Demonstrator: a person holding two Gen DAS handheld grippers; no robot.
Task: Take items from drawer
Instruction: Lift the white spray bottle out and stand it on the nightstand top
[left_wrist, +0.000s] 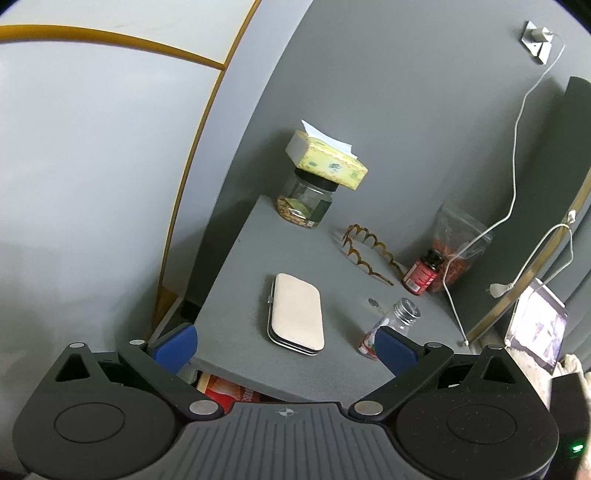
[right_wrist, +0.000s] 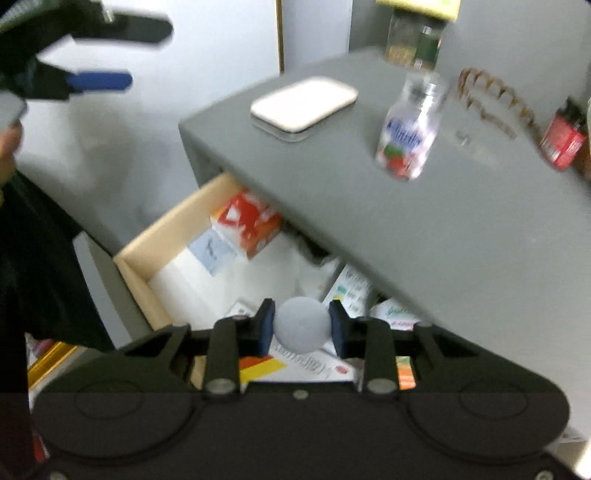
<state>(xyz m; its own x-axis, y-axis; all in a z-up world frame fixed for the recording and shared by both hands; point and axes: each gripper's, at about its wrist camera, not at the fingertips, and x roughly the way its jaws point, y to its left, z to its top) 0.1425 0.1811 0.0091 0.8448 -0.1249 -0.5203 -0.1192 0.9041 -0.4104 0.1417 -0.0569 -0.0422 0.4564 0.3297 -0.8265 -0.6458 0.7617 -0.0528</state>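
Already the right gripper (right_wrist: 302, 329) has its blue pads pressed on a small grey ball (right_wrist: 302, 328), held over the open drawer (right_wrist: 173, 221). The grey cabinet top (right_wrist: 424, 229) lies toward one o'clock, overhanging the drawer's far half and hiding what lies there. The left gripper (left_wrist: 284, 339), jaws wide apart and empty, hovers at that top's near edge. Motion blur smears the drawer's boxes.
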